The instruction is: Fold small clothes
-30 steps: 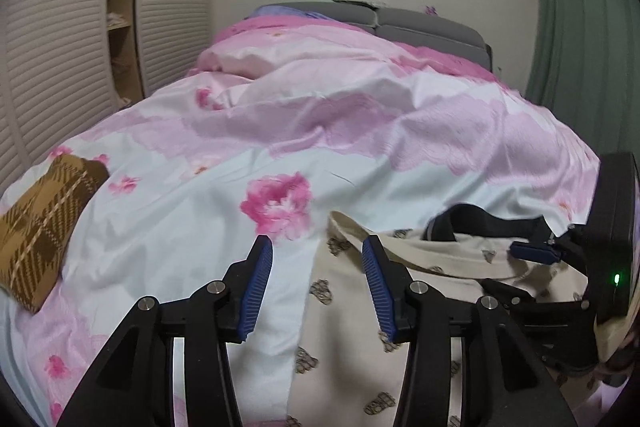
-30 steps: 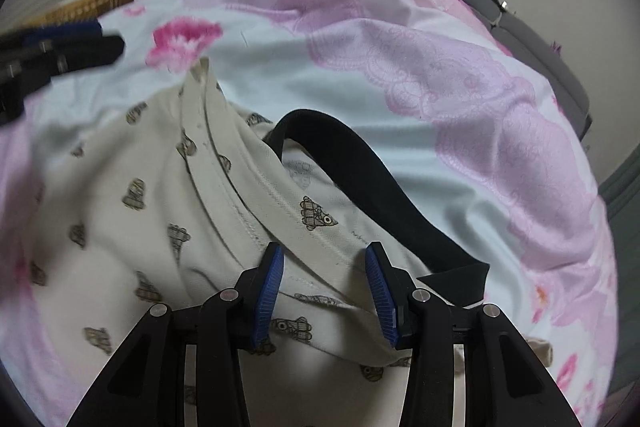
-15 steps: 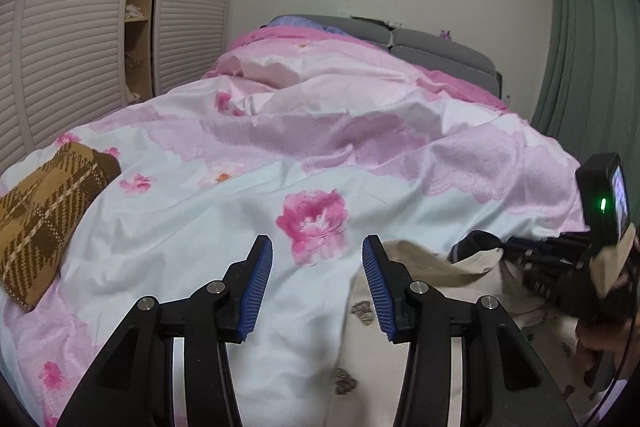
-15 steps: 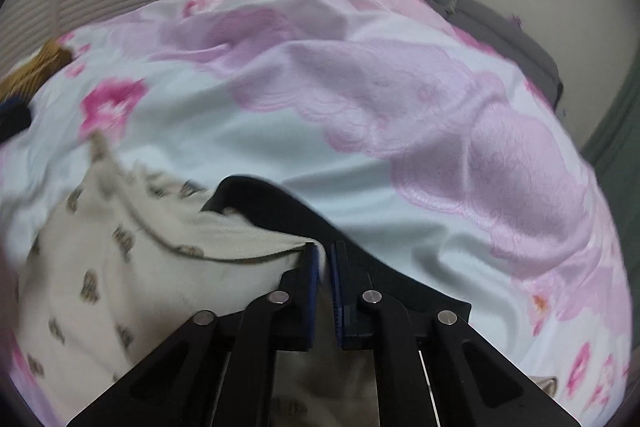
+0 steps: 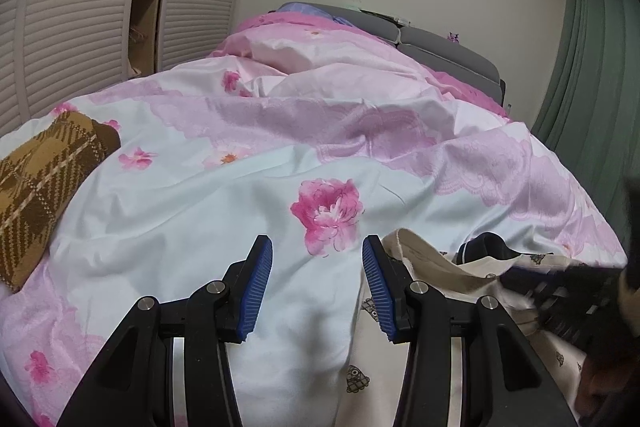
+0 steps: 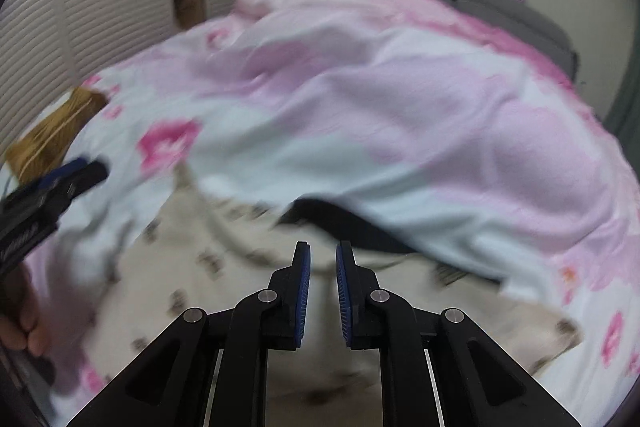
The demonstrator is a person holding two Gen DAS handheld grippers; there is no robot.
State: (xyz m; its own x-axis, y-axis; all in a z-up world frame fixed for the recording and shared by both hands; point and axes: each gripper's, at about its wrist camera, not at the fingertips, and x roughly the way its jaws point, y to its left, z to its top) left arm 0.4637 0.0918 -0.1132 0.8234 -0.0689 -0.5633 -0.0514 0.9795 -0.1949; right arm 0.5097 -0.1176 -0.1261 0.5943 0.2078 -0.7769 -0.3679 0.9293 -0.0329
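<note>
A cream shirt with small brown prints and a dark collar lies on the bed; it shows at the lower right of the left wrist view (image 5: 432, 307) and, blurred, across the lower half of the right wrist view (image 6: 192, 267). My left gripper (image 5: 317, 283) is open and empty over the bedspread, just left of the shirt's edge. My right gripper (image 6: 323, 291) hangs above the shirt with its jaws a narrow gap apart and nothing between them. It shows as a dark blur in the left wrist view (image 5: 576, 283).
The bed has a pink and white floral duvet (image 5: 280, 131). A folded brown plaid garment (image 5: 40, 187) lies at the bed's left edge. Louvred wardrobe doors (image 5: 72, 27) stand on the left, a green curtain (image 5: 592, 67) on the right.
My right gripper was shut on the shirt's neckline half a second ago; its jaws have since parted slightly and let go. Both grippers have risen and tilted up, and the right view is motion-blurred.
</note>
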